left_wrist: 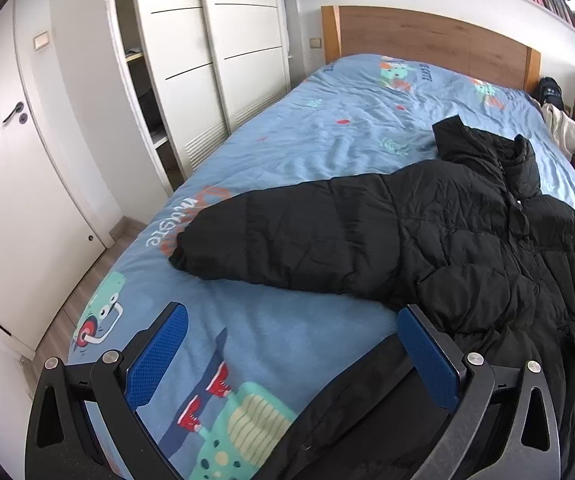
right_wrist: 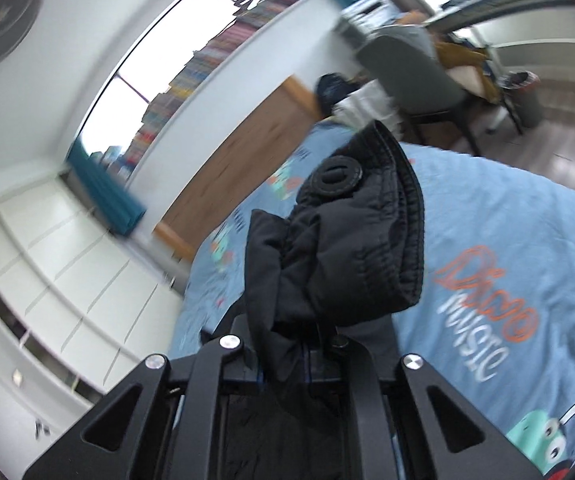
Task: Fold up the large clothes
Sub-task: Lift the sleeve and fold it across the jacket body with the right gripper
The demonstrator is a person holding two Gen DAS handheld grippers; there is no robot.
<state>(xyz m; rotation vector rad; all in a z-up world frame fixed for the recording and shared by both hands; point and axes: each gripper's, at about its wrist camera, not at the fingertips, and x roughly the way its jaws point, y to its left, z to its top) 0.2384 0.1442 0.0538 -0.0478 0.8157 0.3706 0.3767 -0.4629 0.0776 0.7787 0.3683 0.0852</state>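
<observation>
Matt quilted black jacket point(left_wrist: 427, 240) on soft cotton bedspread point(left_wrist: 307, 140); smooth wooden headboard point(left_wrist: 427, 40).

Bare bedspread point(left_wrist: 327, 128) left of the jacket point(left_wrist: 427, 240) lies open.

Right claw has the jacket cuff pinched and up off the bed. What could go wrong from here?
1. The right claw pinches only a small bunch of the cuff; the slick fabric could slip out.
2. The left claw is open with the hem loose between its pads, so the black jacket may drag across the blue duvet instead of folding.
</observation>
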